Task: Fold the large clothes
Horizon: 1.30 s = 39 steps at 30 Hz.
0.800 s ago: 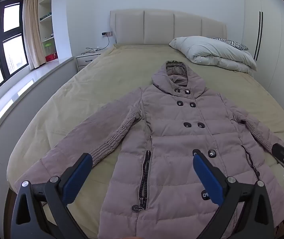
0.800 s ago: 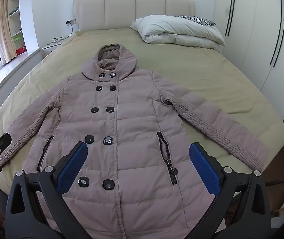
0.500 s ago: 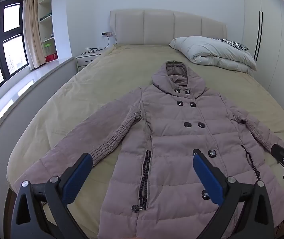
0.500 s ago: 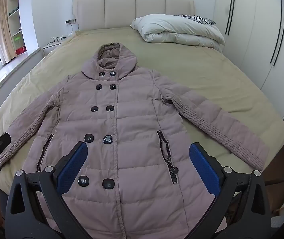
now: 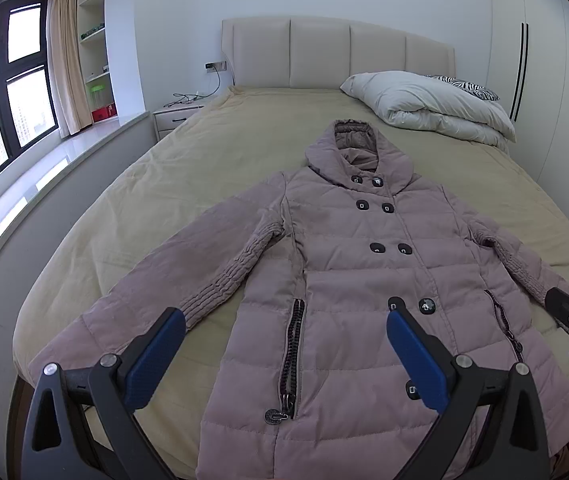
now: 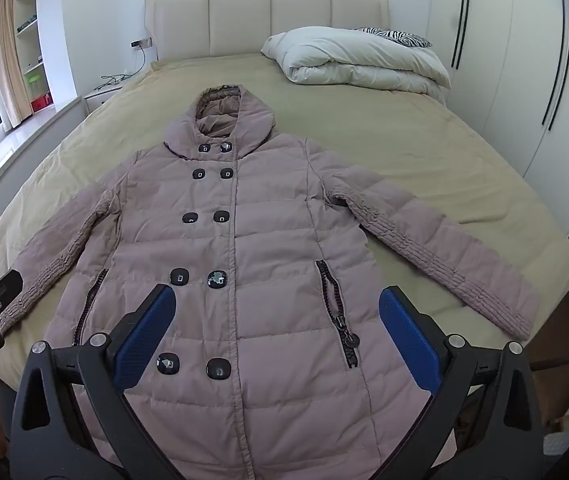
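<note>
1. Coat [image 5: 368, 280] laid flat, front up, on the bed [image 5: 212, 168], hood toward the headboard [image 5: 336, 54], both sleeves spread out to the sides.
2. Left gripper [image 5: 284, 344] wide open, nothing in it, hovering over the hem end, left-pocket zip side.
3. Right gripper [image 6: 276, 328] also spread apart, empty, above the lower buttons w/ the right-pocket zip just beside its right pad.
4. Each gripper peeks into the other's view at the frame edge, near a sleeve cuff; contact w/ the cuffs can't be told.
5. Folded white duvet [image 6: 360, 60] at the head end, well apart from the coat.
6. Nightstand [image 5: 176, 118] by the window side.
</note>
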Available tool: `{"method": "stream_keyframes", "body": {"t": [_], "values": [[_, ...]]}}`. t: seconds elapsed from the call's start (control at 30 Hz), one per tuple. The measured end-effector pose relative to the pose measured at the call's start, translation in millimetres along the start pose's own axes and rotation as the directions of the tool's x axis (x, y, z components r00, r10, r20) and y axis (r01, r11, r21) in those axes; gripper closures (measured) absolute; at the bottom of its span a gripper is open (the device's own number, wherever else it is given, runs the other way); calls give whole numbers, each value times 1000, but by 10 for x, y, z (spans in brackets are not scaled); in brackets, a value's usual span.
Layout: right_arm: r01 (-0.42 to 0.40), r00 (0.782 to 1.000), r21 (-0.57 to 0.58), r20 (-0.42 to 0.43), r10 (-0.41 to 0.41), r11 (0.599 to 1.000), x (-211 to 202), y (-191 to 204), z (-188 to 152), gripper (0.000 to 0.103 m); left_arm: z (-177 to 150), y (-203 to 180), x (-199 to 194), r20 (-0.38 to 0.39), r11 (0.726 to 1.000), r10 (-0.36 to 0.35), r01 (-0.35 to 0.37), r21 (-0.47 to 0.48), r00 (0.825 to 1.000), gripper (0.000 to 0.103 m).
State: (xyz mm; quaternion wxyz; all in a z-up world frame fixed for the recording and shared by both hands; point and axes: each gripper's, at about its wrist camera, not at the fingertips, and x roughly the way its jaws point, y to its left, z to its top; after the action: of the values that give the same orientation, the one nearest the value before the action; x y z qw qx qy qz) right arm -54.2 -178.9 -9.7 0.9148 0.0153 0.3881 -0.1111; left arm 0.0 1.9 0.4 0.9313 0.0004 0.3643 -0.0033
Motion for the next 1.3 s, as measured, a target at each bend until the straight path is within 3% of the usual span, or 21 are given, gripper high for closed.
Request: {"method": "stream_keyframes", "body": {"t": [1.3], "values": [[-4,1000,6,-8,4,1000,37,32,-42,0,-37,-1,-11,-5,1000,0,0,2,1000,0]]}}
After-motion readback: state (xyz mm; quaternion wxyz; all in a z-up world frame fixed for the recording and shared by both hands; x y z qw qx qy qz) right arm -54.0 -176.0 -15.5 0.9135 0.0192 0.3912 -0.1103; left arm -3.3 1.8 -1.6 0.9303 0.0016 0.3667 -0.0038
